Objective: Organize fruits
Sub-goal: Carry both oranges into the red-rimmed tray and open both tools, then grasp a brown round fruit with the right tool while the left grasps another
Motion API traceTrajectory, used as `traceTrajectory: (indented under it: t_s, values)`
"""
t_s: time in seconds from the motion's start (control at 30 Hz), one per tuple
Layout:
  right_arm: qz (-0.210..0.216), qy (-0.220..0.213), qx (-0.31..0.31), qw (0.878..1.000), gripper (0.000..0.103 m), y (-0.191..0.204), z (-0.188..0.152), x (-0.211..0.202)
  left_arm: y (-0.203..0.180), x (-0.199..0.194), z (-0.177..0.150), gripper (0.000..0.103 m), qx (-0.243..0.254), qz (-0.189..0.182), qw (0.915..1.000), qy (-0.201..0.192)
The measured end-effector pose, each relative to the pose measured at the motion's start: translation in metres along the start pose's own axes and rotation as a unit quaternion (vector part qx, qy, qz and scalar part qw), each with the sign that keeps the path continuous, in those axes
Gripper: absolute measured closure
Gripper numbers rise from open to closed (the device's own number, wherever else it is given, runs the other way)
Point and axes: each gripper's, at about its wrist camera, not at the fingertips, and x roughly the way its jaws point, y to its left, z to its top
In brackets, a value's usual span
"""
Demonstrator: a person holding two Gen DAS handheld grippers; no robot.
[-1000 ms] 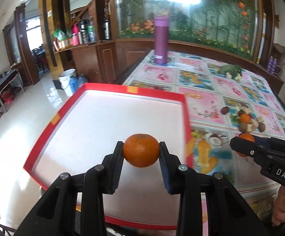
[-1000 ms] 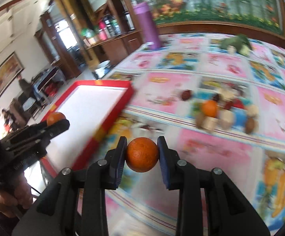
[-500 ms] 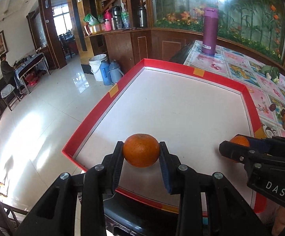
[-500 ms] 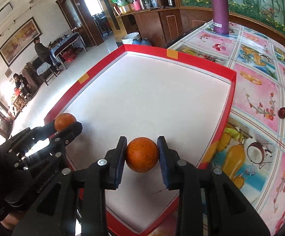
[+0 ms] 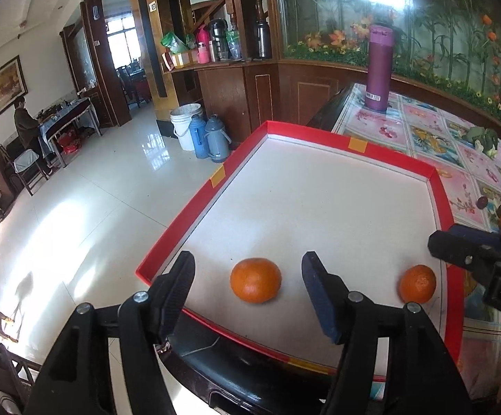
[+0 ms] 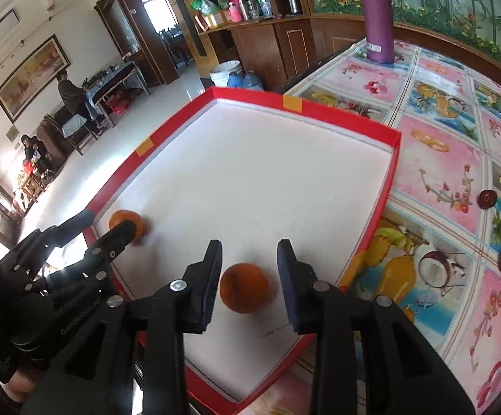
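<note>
We see two oranges on the white floor of the red-rimmed tray (image 5: 442,186). Left tool (image 5: 247,276) spread apart around one orange (image 5: 255,280), not touching. Right tool (image 6: 249,269) likewise apart around the other orange (image 6: 243,288), toward the tray's 5 o'clock corner.
</note>
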Motion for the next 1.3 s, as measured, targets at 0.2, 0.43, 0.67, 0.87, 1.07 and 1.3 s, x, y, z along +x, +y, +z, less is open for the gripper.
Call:
traceTrajectory:
  t_s: [0.2,0.43,0.67,0.87,1.07,1.3]
  values:
    - [-0.037,-0.077,0.025,0.996,0.043,-0.035,0.001,-0.055,-0.029,-0.019,0.003,0.027,0.025,-0.022,0.9993,-0.016]
    - [-0.092,-0.103,0.075,0.988,0.043,-0.110,-0.026,-0.104,-0.085,-0.037,0.005,0.025,0.079,-0.075,0.9936,-0.028]
    - [-0.172,-0.101,0.153,0.968,0.043,-0.201,-0.079,-0.152,-0.161,-0.048,-0.005,0.025,0.149,-0.147,0.9777,-0.015]
    - [-0.191,-0.087,0.197,0.958,0.043,-0.245,-0.105,-0.164,-0.204,-0.054,-0.019,0.025,0.194,-0.177,0.9649,0.001]
    - [-0.184,-0.077,0.187,0.962,0.043,-0.251,-0.100,-0.153,-0.214,-0.049,-0.019,0.025,0.203,-0.169,0.9645,0.010]
    - [-0.176,-0.064,0.172,0.967,0.044,-0.250,-0.081,-0.131,-0.228,-0.036,-0.006,0.025,0.206,-0.173,0.9630,0.007]
